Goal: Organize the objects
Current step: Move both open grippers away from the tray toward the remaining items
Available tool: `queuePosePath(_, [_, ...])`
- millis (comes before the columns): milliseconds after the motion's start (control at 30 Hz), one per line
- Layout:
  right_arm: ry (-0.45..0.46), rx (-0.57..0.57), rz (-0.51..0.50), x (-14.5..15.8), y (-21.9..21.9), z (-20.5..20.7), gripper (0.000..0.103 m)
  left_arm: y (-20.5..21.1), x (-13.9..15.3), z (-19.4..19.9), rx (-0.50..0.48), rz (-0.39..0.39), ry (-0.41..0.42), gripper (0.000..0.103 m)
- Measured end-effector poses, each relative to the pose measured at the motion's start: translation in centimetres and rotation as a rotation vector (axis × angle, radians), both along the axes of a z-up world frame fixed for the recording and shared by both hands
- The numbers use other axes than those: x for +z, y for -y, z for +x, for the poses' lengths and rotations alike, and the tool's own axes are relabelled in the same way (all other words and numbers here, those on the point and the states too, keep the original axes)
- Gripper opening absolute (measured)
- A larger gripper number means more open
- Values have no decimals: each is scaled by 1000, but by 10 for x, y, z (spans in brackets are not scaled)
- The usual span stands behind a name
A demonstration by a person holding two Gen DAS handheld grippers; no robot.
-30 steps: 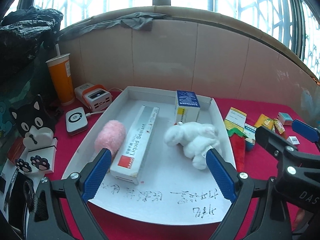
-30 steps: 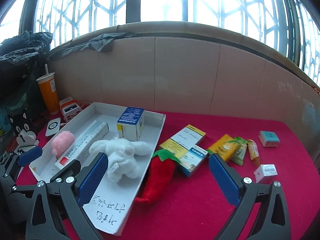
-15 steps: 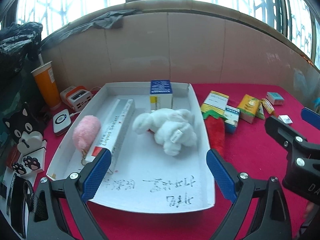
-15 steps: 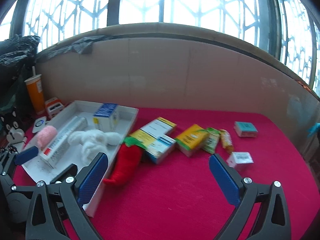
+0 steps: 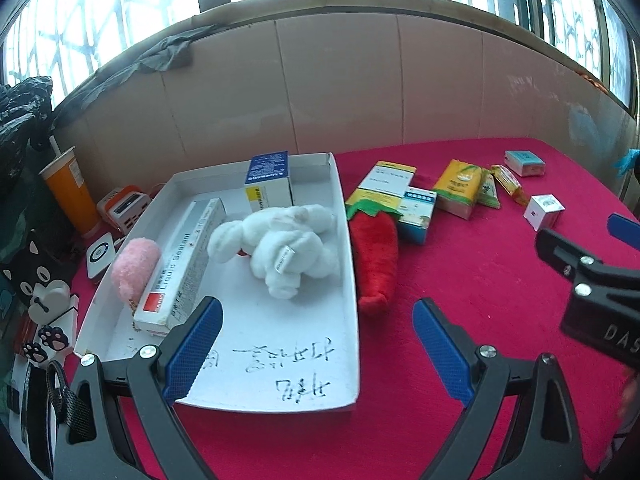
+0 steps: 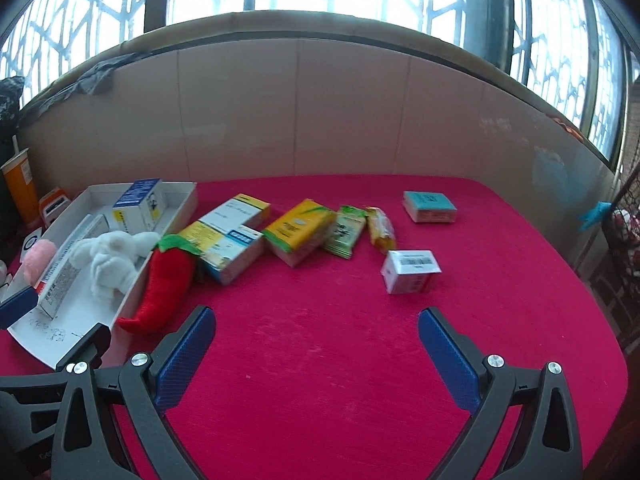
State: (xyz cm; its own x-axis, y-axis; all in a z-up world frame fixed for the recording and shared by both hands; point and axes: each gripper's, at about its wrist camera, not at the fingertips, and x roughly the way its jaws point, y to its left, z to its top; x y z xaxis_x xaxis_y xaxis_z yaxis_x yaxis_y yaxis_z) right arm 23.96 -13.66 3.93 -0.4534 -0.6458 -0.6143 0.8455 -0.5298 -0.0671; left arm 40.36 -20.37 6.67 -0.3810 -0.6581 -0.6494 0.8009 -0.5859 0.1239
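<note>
In the left wrist view, the right hand-held gripper (image 5: pixel 624 236) ran off the right edge, so only one blue pad and part of its black frame showed and its spread could not be read there. The red chilli plush (image 5: pixel 375 256) covered the near end of a yellow and white box (image 5: pixel 376 199). Print on the small white cube box (image 5: pixel 543 210) was too small to read. At the left edge a black cat figure (image 5: pixel 28 276) was partly cut off. In the right wrist view, the white tray (image 6: pixel 76 328) had its lower left corner hidden behind the left hand-held gripper (image 6: pixel 16 312), and the pink pompom (image 6: pixel 36 258) sat half hidden at the frame's left edge.
</note>
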Motion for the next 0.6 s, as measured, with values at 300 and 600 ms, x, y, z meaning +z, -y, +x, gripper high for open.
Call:
queuePosePath(300, [62,-90,-13,-8,-22,-48,103,-10,-7,-28,-70,12,43,96])
queuePosePath(600, [178,-131,-89,-4,-38,-112,103,1,-7,-69,-156,123,20,96])
